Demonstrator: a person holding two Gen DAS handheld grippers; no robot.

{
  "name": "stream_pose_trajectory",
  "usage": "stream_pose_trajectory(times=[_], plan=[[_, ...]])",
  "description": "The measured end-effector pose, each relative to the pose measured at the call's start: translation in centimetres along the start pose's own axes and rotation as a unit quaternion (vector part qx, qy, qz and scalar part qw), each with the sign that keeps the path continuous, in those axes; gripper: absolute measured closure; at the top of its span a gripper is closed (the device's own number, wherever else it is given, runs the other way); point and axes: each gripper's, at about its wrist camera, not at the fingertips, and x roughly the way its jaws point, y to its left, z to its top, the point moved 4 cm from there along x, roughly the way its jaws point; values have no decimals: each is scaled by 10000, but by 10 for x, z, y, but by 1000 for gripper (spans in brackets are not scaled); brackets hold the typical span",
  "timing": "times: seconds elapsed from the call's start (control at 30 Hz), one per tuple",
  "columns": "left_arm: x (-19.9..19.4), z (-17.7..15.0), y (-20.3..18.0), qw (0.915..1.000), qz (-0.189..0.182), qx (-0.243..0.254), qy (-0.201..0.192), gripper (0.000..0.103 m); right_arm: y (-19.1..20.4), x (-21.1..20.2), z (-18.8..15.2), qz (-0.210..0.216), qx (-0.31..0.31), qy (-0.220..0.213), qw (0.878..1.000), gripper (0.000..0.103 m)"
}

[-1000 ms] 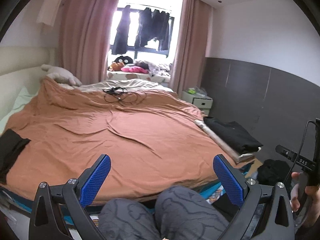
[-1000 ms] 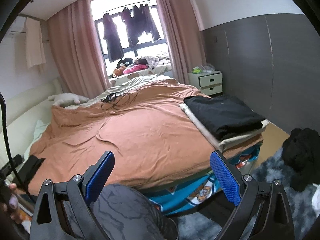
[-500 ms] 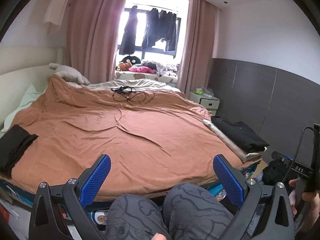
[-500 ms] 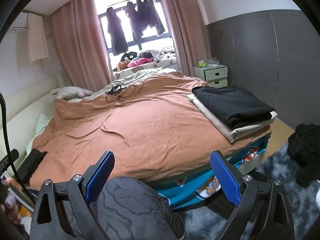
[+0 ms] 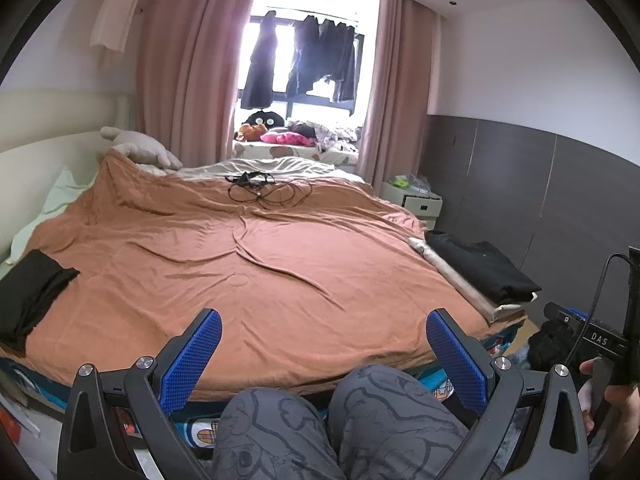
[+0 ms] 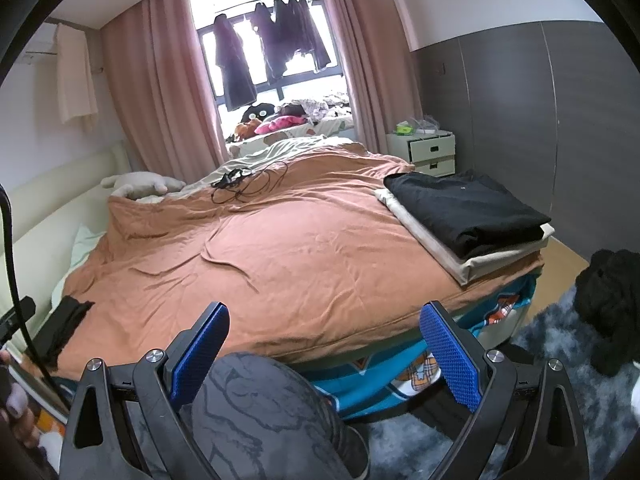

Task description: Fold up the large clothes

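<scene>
A folded black garment (image 6: 466,210) lies on a folded cream one (image 6: 480,258) at the bed's right edge; the black one also shows in the left wrist view (image 5: 480,270). A black cloth (image 5: 28,292) lies at the bed's left edge, seen also in the right wrist view (image 6: 64,326). A dark heap of clothing (image 6: 610,304) sits on the floor at right. My left gripper (image 5: 324,344) and my right gripper (image 6: 324,334) are both open and empty, held above the person's knees in front of the bed.
The orange bedcover (image 5: 248,264) spreads across the bed, with black cables (image 5: 264,190) near its far end. A white nightstand (image 6: 426,152) stands by the grey wall. A grey rug (image 6: 556,344) covers the floor at right. Clothes hang in the window (image 5: 304,56).
Both views have tilted up and drawn back a little, so the bed sits lower in frame. Both grippers stay open and empty.
</scene>
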Motion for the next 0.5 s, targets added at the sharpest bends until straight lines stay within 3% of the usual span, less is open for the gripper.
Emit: stream_pose_trajectory(times=[0.5], plan=[[-4,0,3,10000,-2,4,-28,0,-4,-1,-3,-201,-3,57,9998,6]])
